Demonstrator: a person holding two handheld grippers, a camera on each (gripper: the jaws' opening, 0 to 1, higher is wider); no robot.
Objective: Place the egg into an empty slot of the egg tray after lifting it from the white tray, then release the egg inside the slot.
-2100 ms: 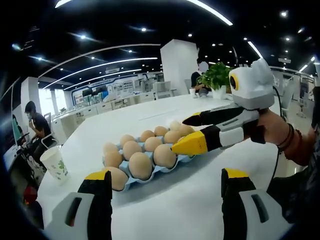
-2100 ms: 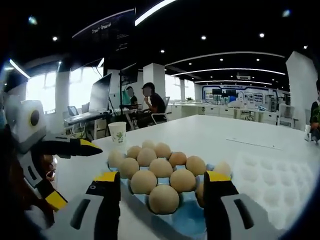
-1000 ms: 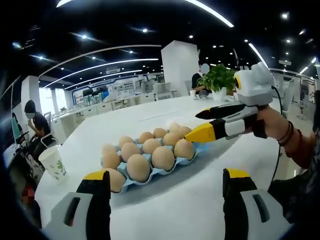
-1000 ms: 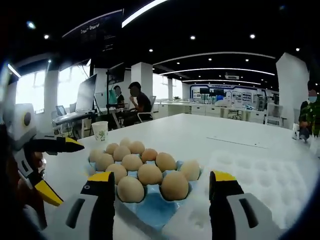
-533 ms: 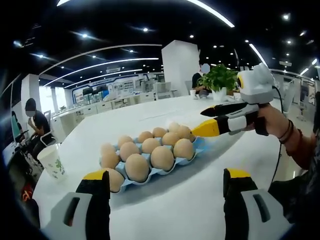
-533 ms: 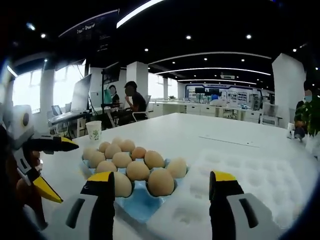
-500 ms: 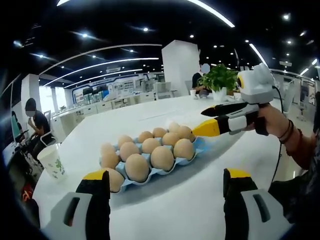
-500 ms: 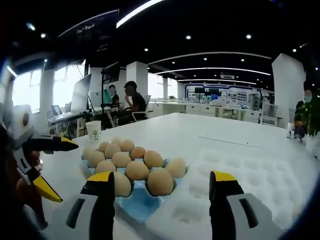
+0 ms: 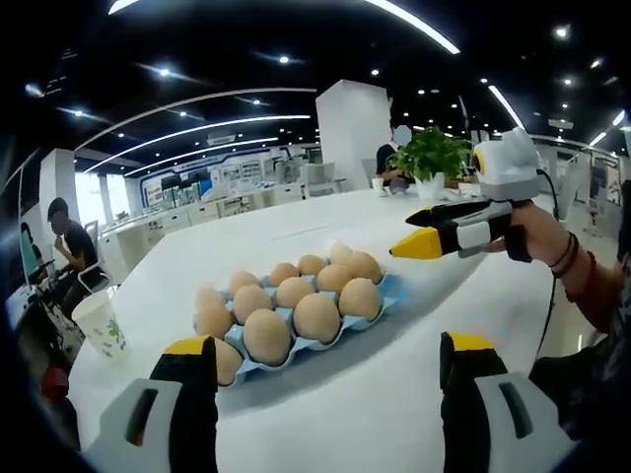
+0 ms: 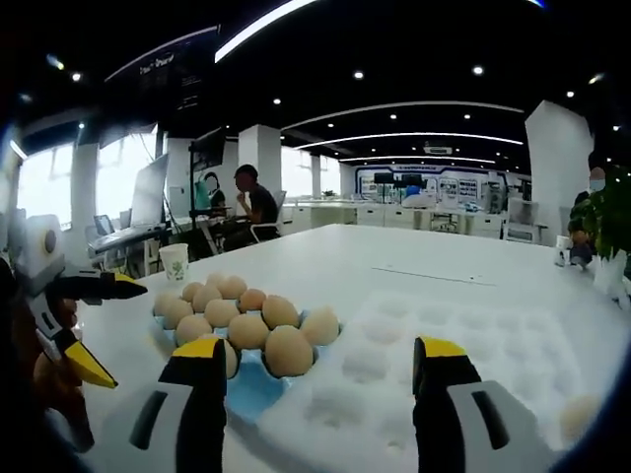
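Note:
The blue egg tray (image 9: 388, 289) lies mid-table with several brown eggs (image 9: 315, 316) in its slots. My left gripper (image 9: 327, 345) is open and empty just short of its near edge. Beyond the tray's right end, a hand holds my right gripper (image 9: 406, 233) above the table, open with nothing between its jaws. In the right gripper view that gripper (image 10: 320, 347) stands over the seam between the blue egg tray (image 10: 243, 394) and the white tray (image 10: 434, 365). A pale egg (image 10: 577, 416) rests at the white tray's far right. The left gripper (image 10: 112, 333) enters from the left.
A paper cup (image 9: 102, 322) stands on the table left of the egg tray, and it is also seen as the cup (image 10: 175, 262). A potted plant (image 9: 431, 153) is at the table's far end. People sit at desks (image 10: 251, 202) beyond the table.
The right gripper has pulled back from the egg tray and swung right over the white tray, bringing the pale egg into view. The left gripper has barely moved.

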